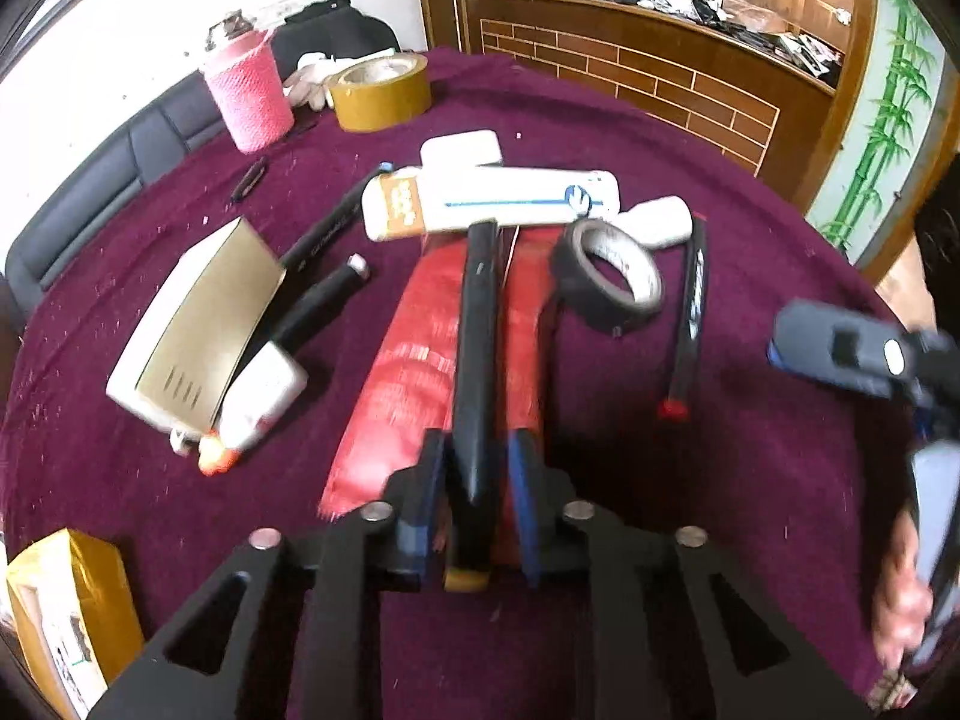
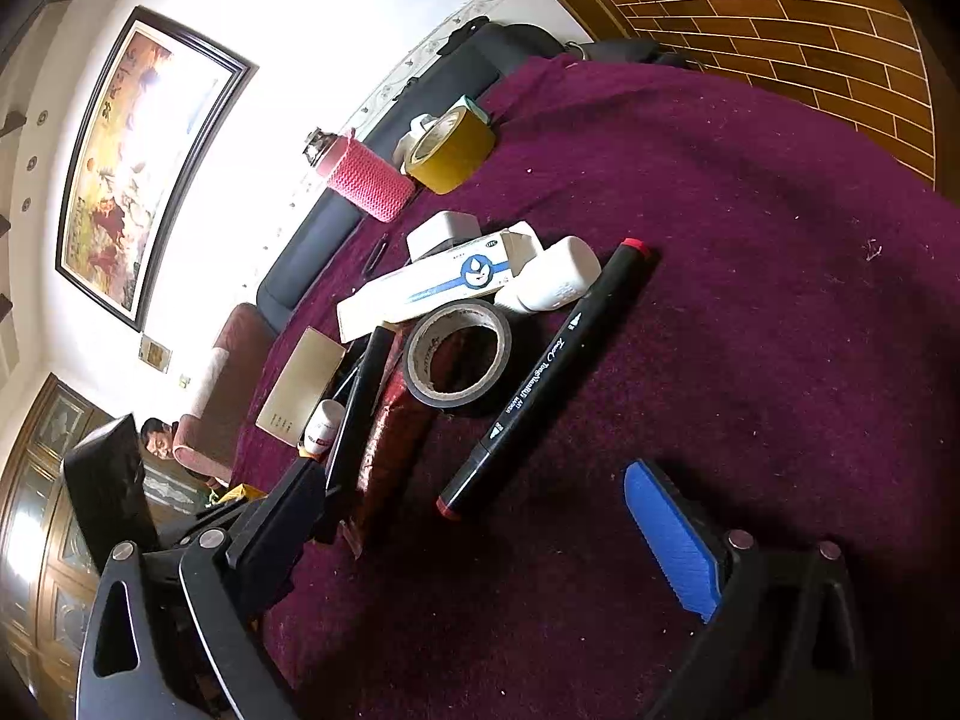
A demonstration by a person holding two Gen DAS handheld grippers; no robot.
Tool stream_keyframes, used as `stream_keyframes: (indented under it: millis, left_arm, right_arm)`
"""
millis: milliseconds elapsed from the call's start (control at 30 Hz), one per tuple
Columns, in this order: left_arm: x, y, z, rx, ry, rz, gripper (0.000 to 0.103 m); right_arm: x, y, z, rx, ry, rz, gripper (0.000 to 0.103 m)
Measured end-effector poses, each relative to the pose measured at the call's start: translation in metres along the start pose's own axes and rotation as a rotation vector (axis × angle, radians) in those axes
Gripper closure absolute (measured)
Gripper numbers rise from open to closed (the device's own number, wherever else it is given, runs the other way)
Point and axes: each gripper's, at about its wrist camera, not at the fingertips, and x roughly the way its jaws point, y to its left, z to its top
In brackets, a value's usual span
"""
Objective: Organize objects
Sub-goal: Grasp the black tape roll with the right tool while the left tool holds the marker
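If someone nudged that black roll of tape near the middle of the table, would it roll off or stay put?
Probably stay put. The black roll of tape looks to lie nearly flat, its hole facing up, leaning on the red packet, so it should slide or tip sooner than roll. The fuzzy purple tablecloth would likely drag on it. It is a hollow ring, so probably light.

A round table under a dark purple cloth (image 1: 750, 276) carries everything. Toward its far edge stand a pink knitted-sleeve bottle (image 1: 249, 97) and a roll of tan packing tape (image 1: 381, 92), near each other. Nearer the middle lie a red packet (image 1: 414, 360), a beige-faced white box (image 1: 198, 324), a roll of black tape (image 1: 609, 276), a red-capped black marker (image 2: 543, 378) beside that roll, and a yellow box (image 1: 66, 612) at the near left edge.
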Motion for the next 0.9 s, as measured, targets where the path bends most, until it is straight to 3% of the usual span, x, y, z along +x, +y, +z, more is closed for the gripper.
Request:
stream_keyframes:
  millis: [133,167,267,467,667,900]
  left_arm:
    - [0.008,-0.027,0.003,0.057,-0.032,0.118,0.076]
    - [0.006,-0.031,0.001,0.063,-0.045,0.12,0.087]
    - [-0.009,-0.024,-0.006,-0.003,-0.067,0.053,0.089]
    - [-0.066,0.009,-0.034,-0.165,-0.19,-0.026,0.089]
    - [-0.131,0.047,-0.088,-0.302,-0.312,-0.052,0.089]
    - [-0.158,0.076,-0.133,-0.41,-0.36,-0.061,0.089]
  right_arm:
    - [-0.001,-0.002,0.001,0.001,-0.001,0.002,0.001]
    - [-0.001,0.0,0.0,-0.004,-0.001,-0.002,0.001]
    - [-0.001,0.004,-0.002,-0.02,0.001,-0.019,0.001]
    - [0.002,0.01,-0.004,-0.056,0.002,-0.062,0.001]
    - [-0.004,0.027,-0.001,-0.162,0.006,-0.152,0.001]
    - [0.0,0.067,0.021,-0.321,0.02,-0.217,0.001]
